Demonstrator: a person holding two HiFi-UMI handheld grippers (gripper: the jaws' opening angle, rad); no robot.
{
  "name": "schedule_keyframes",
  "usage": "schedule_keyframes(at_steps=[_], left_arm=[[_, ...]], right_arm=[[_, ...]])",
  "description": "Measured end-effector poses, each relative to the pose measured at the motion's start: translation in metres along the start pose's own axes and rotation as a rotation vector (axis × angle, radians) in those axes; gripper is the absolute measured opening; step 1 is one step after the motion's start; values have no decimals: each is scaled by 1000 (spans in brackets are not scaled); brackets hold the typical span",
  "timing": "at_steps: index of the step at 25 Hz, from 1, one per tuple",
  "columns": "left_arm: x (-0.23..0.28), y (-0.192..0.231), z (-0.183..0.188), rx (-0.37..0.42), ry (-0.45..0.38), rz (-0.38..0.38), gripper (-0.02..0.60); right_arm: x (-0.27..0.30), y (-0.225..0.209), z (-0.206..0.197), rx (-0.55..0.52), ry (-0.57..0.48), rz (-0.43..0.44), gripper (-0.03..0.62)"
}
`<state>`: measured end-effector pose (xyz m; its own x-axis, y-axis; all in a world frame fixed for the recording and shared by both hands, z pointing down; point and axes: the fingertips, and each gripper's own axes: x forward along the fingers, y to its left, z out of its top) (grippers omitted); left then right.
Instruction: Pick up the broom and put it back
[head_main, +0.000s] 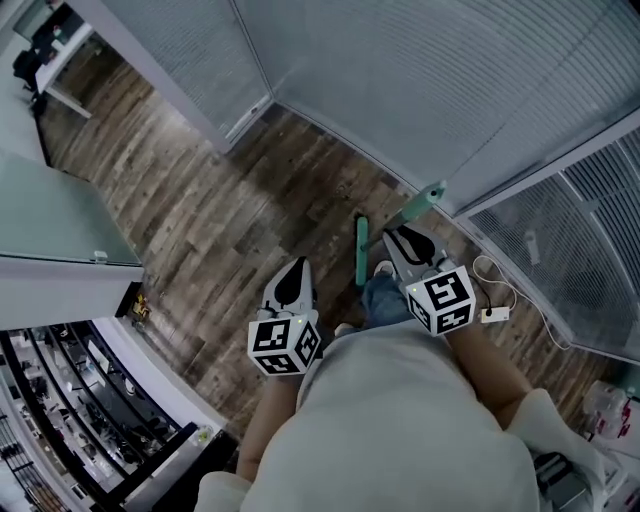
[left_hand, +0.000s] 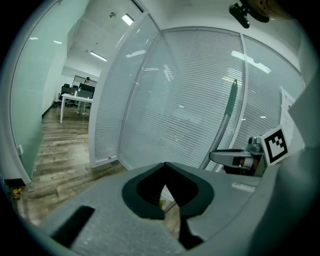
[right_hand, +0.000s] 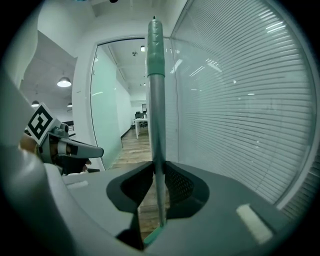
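Note:
My right gripper (head_main: 405, 240) is shut on the broom's grey handle (right_hand: 156, 100). The handle stands upright between the jaws, and its teal grip (head_main: 432, 195) rises past them toward the blinds. Just left of that gripper, the broom's green head (head_main: 362, 250) hangs low over the wooden floor. My left gripper (head_main: 293, 280) is held beside it to the left, jaws closed tip to tip with nothing between them. The broom handle (left_hand: 227, 115) and the right gripper (left_hand: 235, 157) show at the right of the left gripper view.
Curved glass walls with white blinds (head_main: 420, 90) close off the space ahead and to the right. A white cable with a plug (head_main: 495, 312) lies on the floor by the wall. A wooden-floored corridor (left_hand: 55, 150) leads left toward desks (left_hand: 75, 100). A dark shelf (head_main: 90, 420) stands at lower left.

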<state>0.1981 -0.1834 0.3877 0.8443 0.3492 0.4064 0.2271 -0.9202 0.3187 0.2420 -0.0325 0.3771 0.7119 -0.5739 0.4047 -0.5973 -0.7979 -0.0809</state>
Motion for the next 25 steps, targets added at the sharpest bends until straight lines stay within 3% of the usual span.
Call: schedule_keyframes(at_steps=[25], left_arm=[[150,-86,46,86,38,-119,6]], right_arm=[[-2,-159,-4,66,16,-134,83]])
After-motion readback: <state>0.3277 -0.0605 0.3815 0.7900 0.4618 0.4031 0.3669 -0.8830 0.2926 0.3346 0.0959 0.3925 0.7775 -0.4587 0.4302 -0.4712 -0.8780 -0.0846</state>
